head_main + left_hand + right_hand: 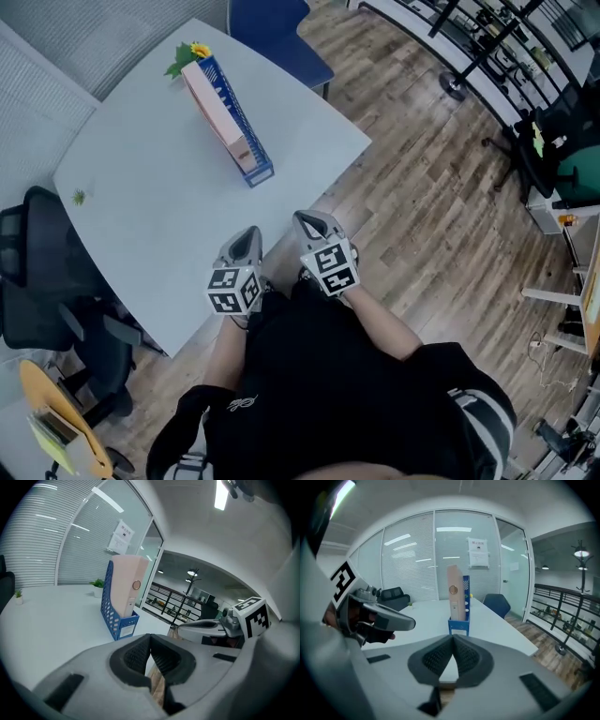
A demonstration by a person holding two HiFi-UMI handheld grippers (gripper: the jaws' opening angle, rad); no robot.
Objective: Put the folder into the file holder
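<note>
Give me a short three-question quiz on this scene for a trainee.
1. True or false: the pink folder stands inside the blue file holder.
2. The left hand-held gripper is: A open; B shut and empty; C shut on the folder.
3. What sits on the table at the holder's far end?
Key: 1 true; 2 B; 3 a small plant.

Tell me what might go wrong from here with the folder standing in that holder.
1. The folder rises well above the narrow file holder, so a bump might tip both over.
2. The small plant sits close to the holder's far end, so pushing the holder back could knock it.
</note>
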